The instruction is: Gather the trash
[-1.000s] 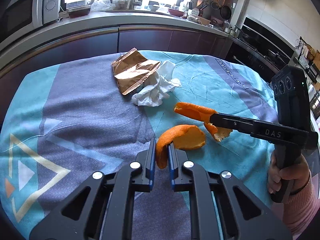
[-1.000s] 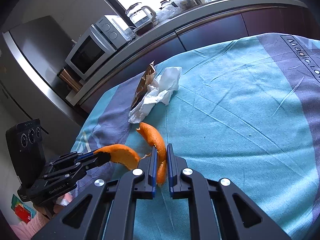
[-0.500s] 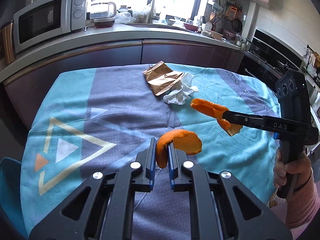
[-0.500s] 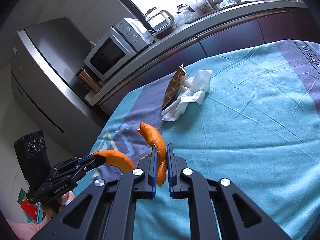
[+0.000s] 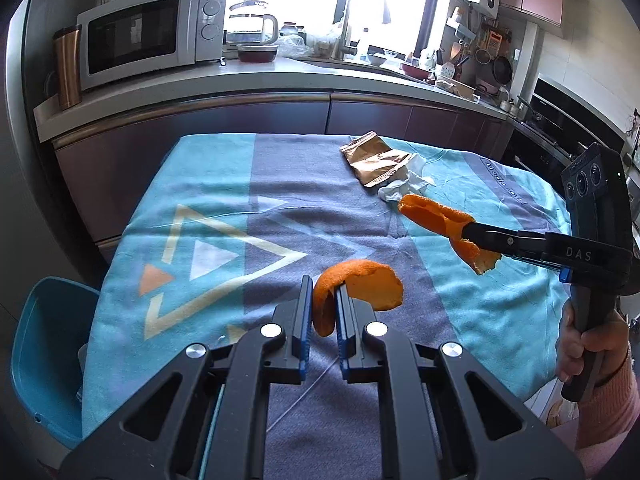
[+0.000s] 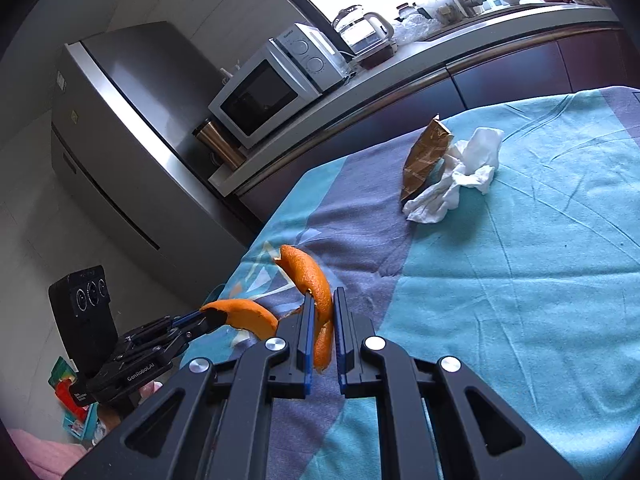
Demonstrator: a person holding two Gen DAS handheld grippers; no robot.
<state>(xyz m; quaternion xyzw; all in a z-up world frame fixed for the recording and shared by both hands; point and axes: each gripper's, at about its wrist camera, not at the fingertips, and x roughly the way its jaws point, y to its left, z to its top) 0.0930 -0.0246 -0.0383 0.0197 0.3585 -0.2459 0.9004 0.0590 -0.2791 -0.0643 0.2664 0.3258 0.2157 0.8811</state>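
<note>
My left gripper (image 5: 322, 300) is shut on a curved piece of orange peel (image 5: 360, 284), held in the air above the near part of the table. My right gripper (image 6: 320, 312) is shut on a second, longer strip of orange peel (image 6: 308, 276). In the left wrist view the right gripper (image 5: 470, 236) reaches in from the right with its strip of peel (image 5: 436, 216). In the right wrist view the left gripper (image 6: 208, 316) shows low on the left with its peel (image 6: 244, 314). A gold-brown wrapper (image 5: 374, 158) and a crumpled white tissue (image 5: 404, 186) lie together on the far part of the table.
A teal and purple cloth (image 5: 248, 208) covers the table. A blue chair (image 5: 44, 344) stands at its left edge. Behind runs a counter with a microwave (image 5: 148, 38) and a kettle (image 5: 252, 26). A fridge (image 6: 120, 120) stands left in the right wrist view. A hand (image 5: 584, 344) holds the right gripper.
Both grippers have drawn back from the table and risen a little, each keeping its peel. More of the cloth, the counter and the blue chair have come into view.
</note>
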